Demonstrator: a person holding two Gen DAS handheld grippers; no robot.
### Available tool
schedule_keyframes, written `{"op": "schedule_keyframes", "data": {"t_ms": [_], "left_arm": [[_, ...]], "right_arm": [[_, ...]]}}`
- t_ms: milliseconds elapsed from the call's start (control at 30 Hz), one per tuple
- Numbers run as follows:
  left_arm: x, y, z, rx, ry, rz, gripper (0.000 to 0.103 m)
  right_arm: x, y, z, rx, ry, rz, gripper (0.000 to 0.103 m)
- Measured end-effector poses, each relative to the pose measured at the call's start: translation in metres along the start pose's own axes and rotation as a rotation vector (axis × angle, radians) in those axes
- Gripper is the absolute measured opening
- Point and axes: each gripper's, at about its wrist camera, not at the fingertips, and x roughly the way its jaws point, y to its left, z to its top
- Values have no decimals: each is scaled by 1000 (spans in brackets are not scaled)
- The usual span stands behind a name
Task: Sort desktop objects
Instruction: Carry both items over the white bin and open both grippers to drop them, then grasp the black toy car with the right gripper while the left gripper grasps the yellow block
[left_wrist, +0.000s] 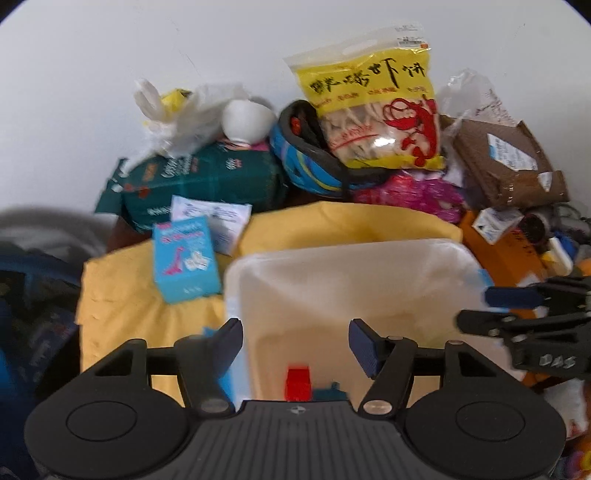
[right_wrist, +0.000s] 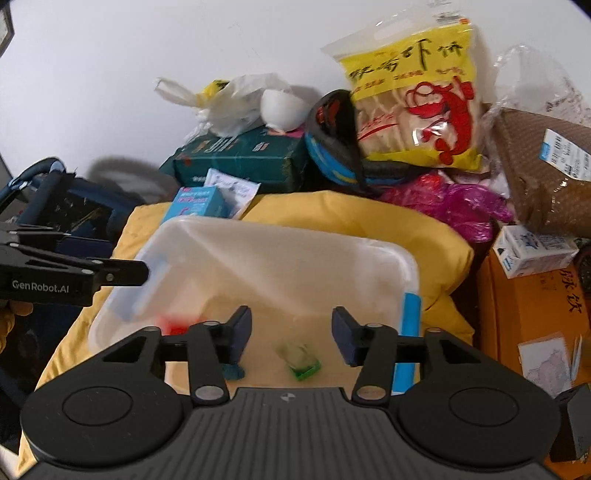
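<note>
A translucent white plastic bin (left_wrist: 369, 258) (right_wrist: 258, 236) sits on a yellow cloth (left_wrist: 122, 306) (right_wrist: 369, 218). Inside it lie a small red block (left_wrist: 298, 382) (right_wrist: 173, 325), a teal piece (left_wrist: 328, 391) (right_wrist: 232, 371) and a green-based clear piece (right_wrist: 301, 358). My left gripper (left_wrist: 295, 345) hangs open over the bin's near-left part, nothing between its fingers. My right gripper (right_wrist: 291, 334) is open over the bin's near side, above the green piece. Each gripper shows in the other view: the right one (left_wrist: 476, 306), the left one (right_wrist: 142, 271).
A light blue box with a pink dinosaur (left_wrist: 184, 258) (right_wrist: 197, 203) stands on the cloth left of the bin. Behind are a dark green box (left_wrist: 207, 181), a yellow snack bag (left_wrist: 373, 110) (right_wrist: 417, 99), a blue helmet (left_wrist: 306, 162), a brown parcel (right_wrist: 543, 166) and an orange box (right_wrist: 528, 310).
</note>
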Motion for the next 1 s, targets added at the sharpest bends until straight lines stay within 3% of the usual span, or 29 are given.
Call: {"op": "schedule_keyframes", "data": {"t_ms": [200,367,433,567,700,833,1000], "left_arm": [[-20,14,-31,7,-78,-16,67],[-53,17,-108,63,-151,-32,67],[-60,17,-145,67,-148,-35,67],[-69,5,-218,38,-106,-46,67],[-63,-6,-270,69,-53,-49,67],[-48,2,-289,35,-15,-20,67],[-37,17,-269,-12,-73,22,67]], "right_arm": [[-32,9,-29,-36,-95,22,53],[-65,32,-97,-102,-139,64,55],[-69,42,-132,-131,-119,53,55],[-56,56,-200,-117,3,73,55],[-40,67,-241,-106,84,55,55],[-32,72,-253,-117,110,39,54],[-22,69,-255,-95,128,17,51]]}}
